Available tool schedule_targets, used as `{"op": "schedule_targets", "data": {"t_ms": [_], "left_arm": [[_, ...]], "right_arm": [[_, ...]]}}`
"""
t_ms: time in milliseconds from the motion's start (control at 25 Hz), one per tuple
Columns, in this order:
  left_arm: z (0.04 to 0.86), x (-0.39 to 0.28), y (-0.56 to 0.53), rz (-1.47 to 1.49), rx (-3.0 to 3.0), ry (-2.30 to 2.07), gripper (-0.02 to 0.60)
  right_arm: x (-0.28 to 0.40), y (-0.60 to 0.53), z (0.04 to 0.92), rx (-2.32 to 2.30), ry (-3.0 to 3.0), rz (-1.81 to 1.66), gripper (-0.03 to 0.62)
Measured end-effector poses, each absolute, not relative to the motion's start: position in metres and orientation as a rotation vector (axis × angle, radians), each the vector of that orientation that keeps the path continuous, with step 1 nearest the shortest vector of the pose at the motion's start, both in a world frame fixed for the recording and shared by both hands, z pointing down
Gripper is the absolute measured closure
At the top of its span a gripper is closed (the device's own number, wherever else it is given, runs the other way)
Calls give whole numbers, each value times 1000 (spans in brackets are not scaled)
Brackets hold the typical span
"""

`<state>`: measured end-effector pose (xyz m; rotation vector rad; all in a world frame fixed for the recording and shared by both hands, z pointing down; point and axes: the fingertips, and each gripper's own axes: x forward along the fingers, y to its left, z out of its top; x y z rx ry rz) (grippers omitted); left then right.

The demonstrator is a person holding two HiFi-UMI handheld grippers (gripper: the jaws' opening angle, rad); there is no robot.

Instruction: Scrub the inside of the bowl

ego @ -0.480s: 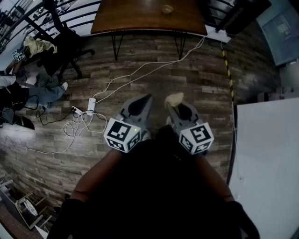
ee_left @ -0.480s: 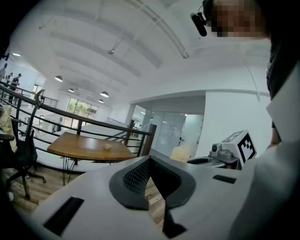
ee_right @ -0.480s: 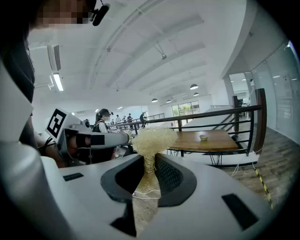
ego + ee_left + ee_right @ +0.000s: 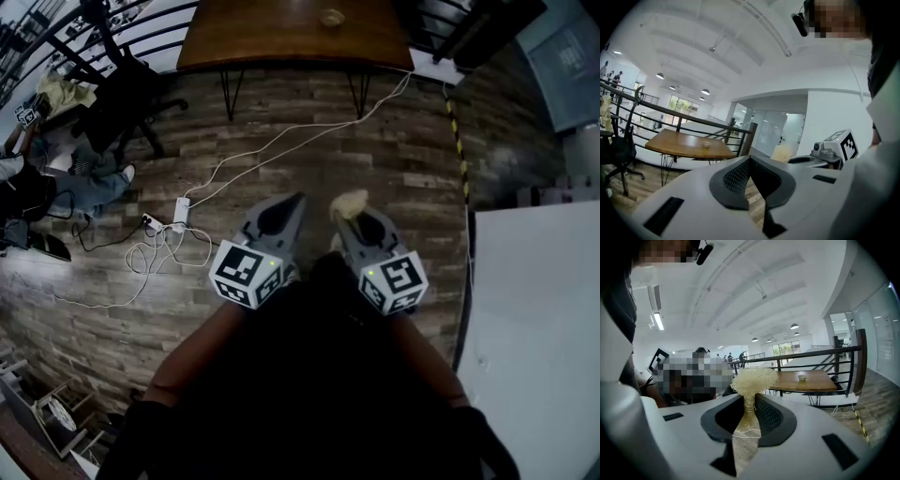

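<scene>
L gripper (image 4: 750, 159): jaws clenched tight, nothing btwn them. R gripper (image 4: 749, 404): jaws clamped on pale yellow fibrous scrub pad (image 4: 753, 379), tuft bulging out past tips. I see both grippers side by side, close in front of dark-clothed body, above brown wood-plank floor (image 4: 375, 159), noses aimed twd brown wooden table w/ black hairpin legs (image 4: 272, 33). Small pale round bowl (image 4: 335, 17) sits on tabletop, well apart from both grippers. White power strip (image 4: 183, 208) w/ cables on floor, left of L gripper.
</scene>
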<state>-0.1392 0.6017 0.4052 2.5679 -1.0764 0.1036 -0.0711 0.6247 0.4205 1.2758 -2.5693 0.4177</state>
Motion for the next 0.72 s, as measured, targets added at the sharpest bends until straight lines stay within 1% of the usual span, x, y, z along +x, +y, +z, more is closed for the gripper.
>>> {"op": "schedule_targets", "data": {"t_ms": [400, 720], "left_arm": [[426, -103, 567, 133, 2501, -1105, 583], [428, -47, 513, 163, 2488, -1127, 583]], "right_arm": [[-19, 598, 432, 1268, -2573, 472, 514], [60, 539, 427, 1266, -2591, 564, 514]]}}
